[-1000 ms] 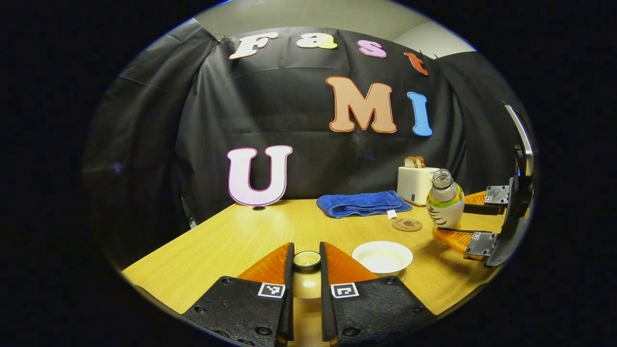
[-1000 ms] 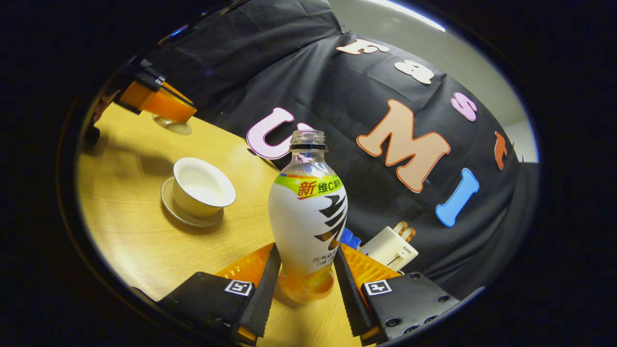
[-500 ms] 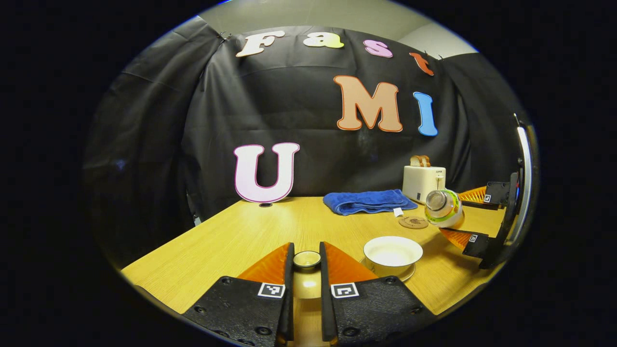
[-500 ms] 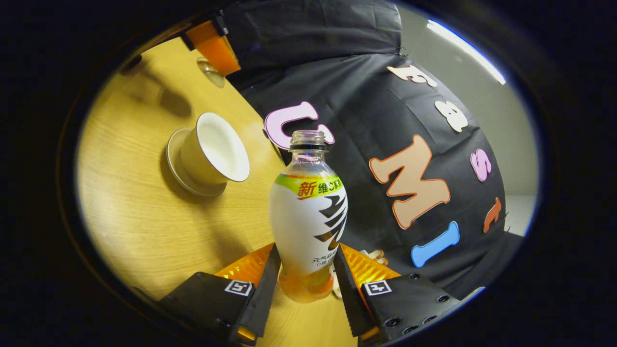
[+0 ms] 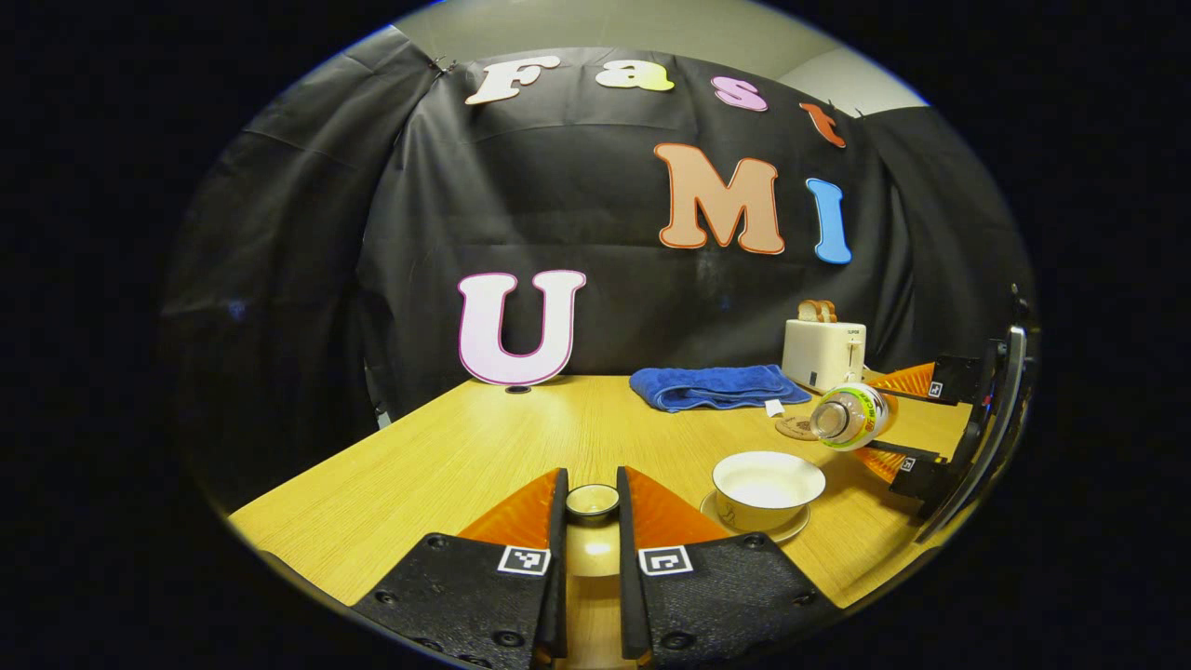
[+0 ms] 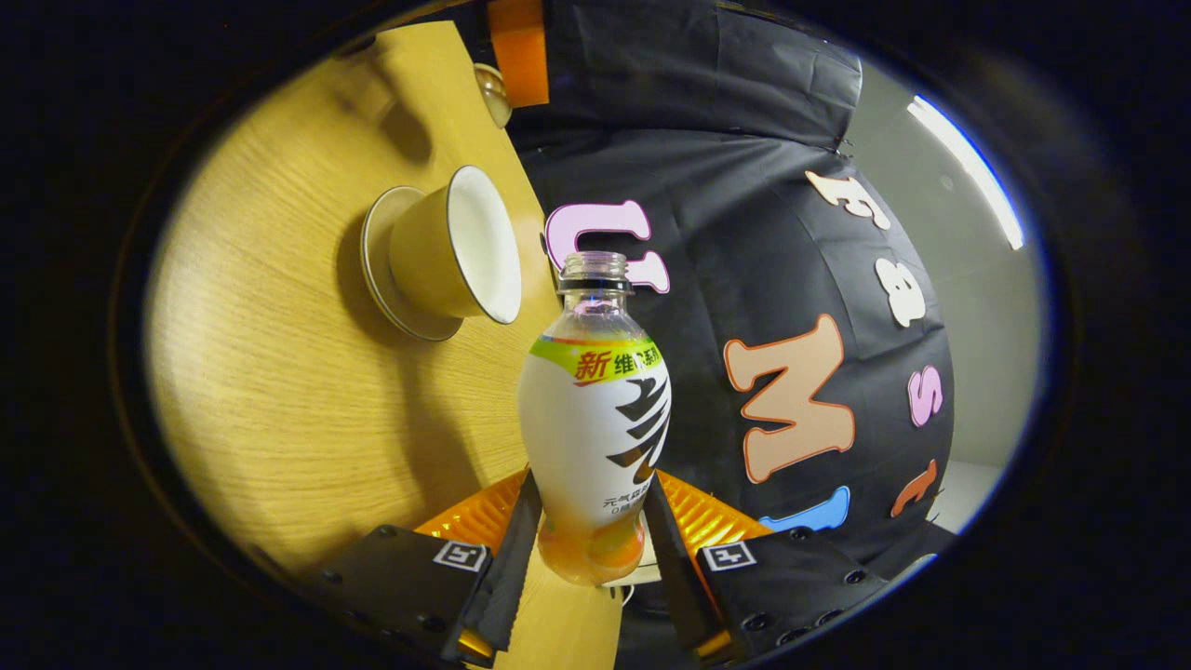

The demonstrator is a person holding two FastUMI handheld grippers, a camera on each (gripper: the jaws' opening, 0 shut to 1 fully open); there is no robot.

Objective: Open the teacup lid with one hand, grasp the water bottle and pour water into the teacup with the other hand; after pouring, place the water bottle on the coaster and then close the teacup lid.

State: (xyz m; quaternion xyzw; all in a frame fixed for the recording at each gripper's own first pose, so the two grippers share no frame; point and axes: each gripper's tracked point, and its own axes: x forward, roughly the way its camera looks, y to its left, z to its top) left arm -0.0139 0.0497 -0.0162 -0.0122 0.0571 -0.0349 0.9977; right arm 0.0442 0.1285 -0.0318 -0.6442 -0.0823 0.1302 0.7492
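Both claws clenched: my right claw grips water bottle, tipped further than before, mouth near open teacup on worktop; left claw holds lid aloft.

Left gripper view: low over table, level, facing back wall. Right gripper view: rolled sideways, close behind bottle. Both share cup.

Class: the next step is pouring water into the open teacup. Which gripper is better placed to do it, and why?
The right gripper: it grips the uncapped water bottle, tipped toward the teacup. The left gripper is occupied holding the lid.
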